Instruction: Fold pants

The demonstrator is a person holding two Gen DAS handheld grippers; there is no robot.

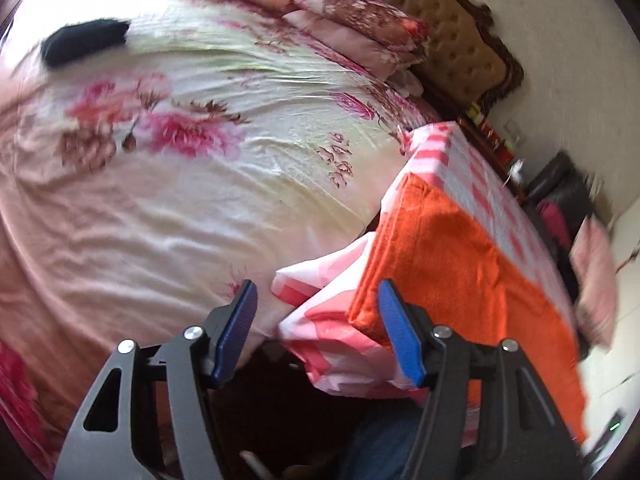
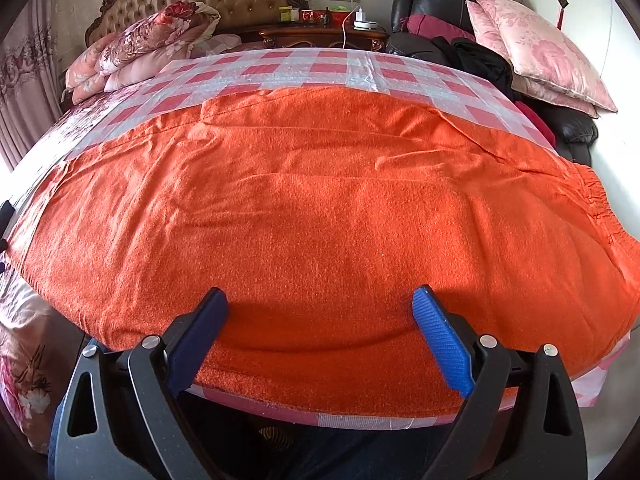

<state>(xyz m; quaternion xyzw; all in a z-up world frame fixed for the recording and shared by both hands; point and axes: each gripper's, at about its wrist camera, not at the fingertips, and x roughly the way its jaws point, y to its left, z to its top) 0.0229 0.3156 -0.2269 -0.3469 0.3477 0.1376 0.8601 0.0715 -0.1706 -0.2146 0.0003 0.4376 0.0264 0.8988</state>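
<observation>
On the bed's left, floral sheet (image 1: 168, 208) carries a dark object (image 1: 84, 42), blurred, unidentifiable. Orange pants (image 2: 320, 200) lie flat on the checkered cloth (image 2: 304, 68); folded quilts (image 2: 152, 44) behind, pink pillow (image 2: 536, 52) far right. Left tool (image 1: 318, 320) apart, empty, beside the pants' hem corner. Right tool (image 2: 320, 320) apart over the near edge, not clamped. Waistband partly cut off.
</observation>
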